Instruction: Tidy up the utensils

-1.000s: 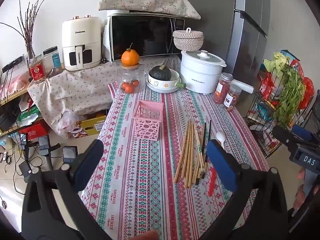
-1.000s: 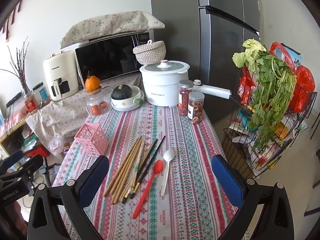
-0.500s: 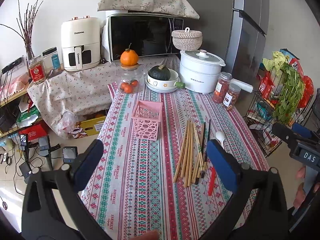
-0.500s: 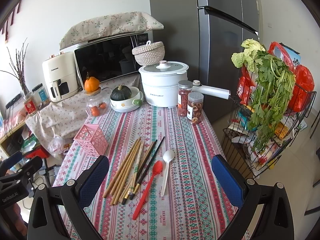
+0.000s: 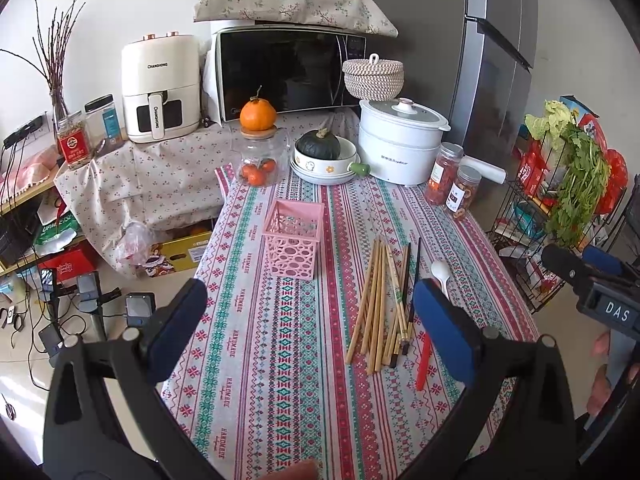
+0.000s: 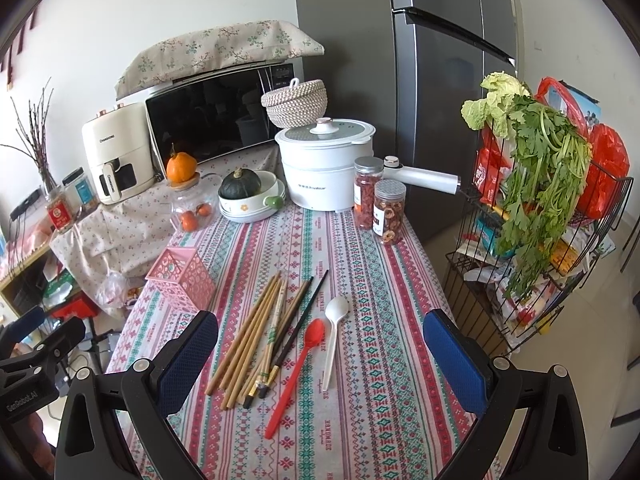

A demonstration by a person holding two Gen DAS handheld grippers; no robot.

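Lying loose beside the pink basket, the chopsticks, red spoon and white spoon remain unsorted; nothing appears done. Left gripper and right gripper hover over the table, jaws spread wide, holding nothing.

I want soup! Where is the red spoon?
In the right wrist view, the red spoon lies flat on the striped tablecloth, between the chopsticks and the white spoon.

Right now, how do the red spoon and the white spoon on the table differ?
The red spoon is bright red, the white spoon plain white. The red spoon lies slanted, its bowl leaning toward the white spoon, which lies nearly straight up the table. The red spoon's handle reaches closer to the grippers. Both lie flat on the tablecloth, right of the chopsticks, untouched.
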